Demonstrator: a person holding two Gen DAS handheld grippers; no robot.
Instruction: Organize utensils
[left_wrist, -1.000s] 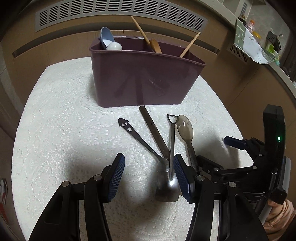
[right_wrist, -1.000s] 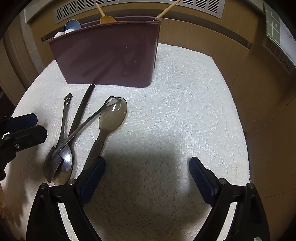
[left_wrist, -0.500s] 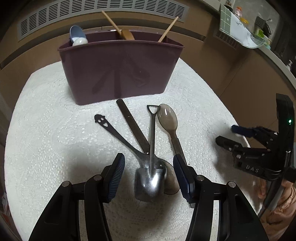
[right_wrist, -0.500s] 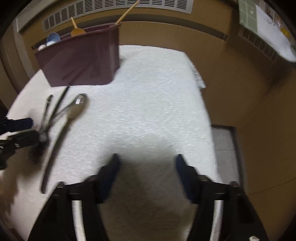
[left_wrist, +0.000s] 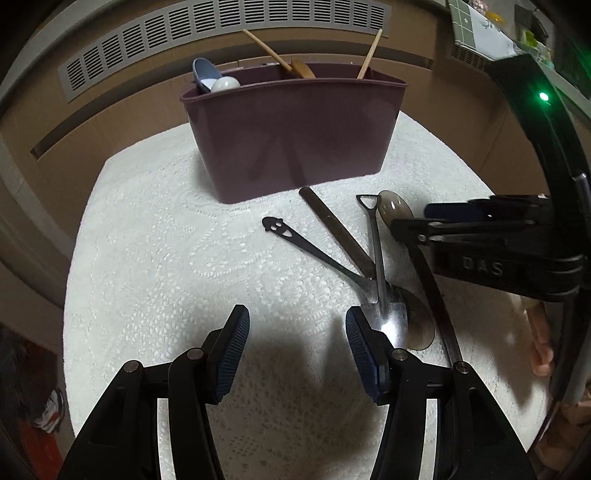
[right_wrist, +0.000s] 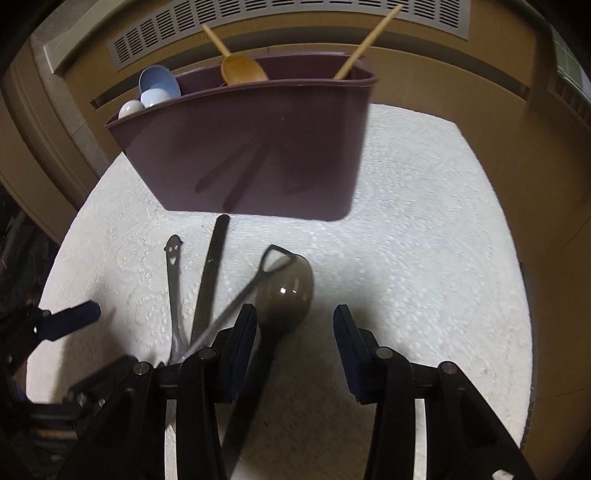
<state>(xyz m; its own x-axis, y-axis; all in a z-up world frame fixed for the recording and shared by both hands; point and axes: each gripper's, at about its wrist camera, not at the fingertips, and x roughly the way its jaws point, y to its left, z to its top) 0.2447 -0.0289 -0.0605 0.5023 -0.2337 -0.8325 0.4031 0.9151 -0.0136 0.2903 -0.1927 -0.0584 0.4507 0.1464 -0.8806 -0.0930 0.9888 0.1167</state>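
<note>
On the white lace cloth (left_wrist: 177, 266) lie a smiley-handled spoon (left_wrist: 275, 225), a flat dark knife (left_wrist: 332, 229), a shovel-shaped steel spoon (left_wrist: 377, 258) and a translucent brown spoon (right_wrist: 290, 291). They fan out in front of the maroon bin (left_wrist: 295, 140). My right gripper (right_wrist: 293, 343) hovers over the brown spoon's bowl. Its jaws stand half wide, and the spoon's neck runs beside the left pad (right_wrist: 242, 341) without being pinched. My left gripper (left_wrist: 297, 343) is open over bare cloth, and the shovel spoon's head lies just outside its right finger.
The bin (right_wrist: 243, 155) holds wooden spoons (right_wrist: 242, 68), a wooden stick and blue and white spoons (right_wrist: 157, 88). Behind it runs a wall with a vent grille (left_wrist: 221, 40). The cloth's edges drop off left and right. A person's hand (left_wrist: 543, 343) shows at the right.
My right gripper narrowed its jaws, swung away to the right, then came back over the brown spoon. My left gripper rolled and shifted, so the utensils now lie to the right of its jaws.
</note>
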